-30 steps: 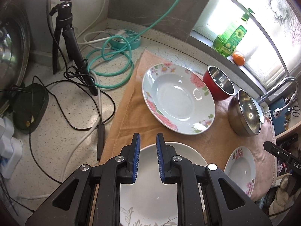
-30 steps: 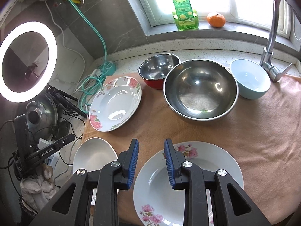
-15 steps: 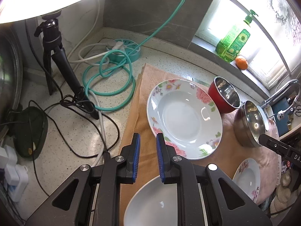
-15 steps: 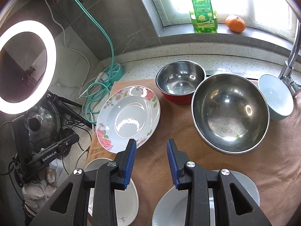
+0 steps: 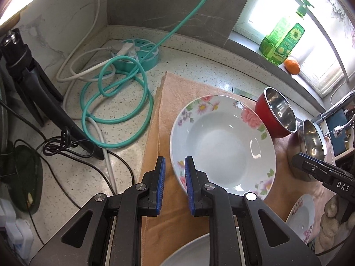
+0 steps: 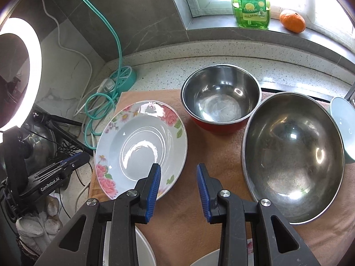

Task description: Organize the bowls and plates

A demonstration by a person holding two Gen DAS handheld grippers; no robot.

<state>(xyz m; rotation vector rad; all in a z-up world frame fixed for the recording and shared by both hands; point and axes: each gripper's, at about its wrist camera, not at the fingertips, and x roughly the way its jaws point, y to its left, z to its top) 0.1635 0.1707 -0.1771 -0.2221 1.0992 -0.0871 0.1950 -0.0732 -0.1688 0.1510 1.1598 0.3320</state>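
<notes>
A large flowered plate [image 5: 221,148] [image 6: 142,148] lies on the orange towel [image 5: 170,221]. My left gripper [image 5: 174,166] is open and empty, with its right finger over the plate's near left rim. My right gripper [image 6: 178,170] is open and empty above the towel by the plate's right rim. A red steel bowl [image 6: 220,97] [image 5: 277,116] and a large steel bowl [image 6: 292,155] [image 5: 310,141] stand behind. A light blue bowl [image 6: 344,124] is at the far right. A plain white plate [image 5: 188,252] and a small flowered plate [image 5: 301,215] lie near me.
A teal hose [image 5: 117,102] and a round power strip [image 5: 142,55] lie on the counter to the left, with a tripod [image 5: 37,93] and black cables. A green soap bottle [image 6: 251,2] and an orange [image 6: 291,21] sit on the windowsill. A ring light [image 6: 20,71] stands left.
Both grippers have moved forward toward the large flowered plate, leaving the near plates behind. The right gripper's jaws have opened wider.
</notes>
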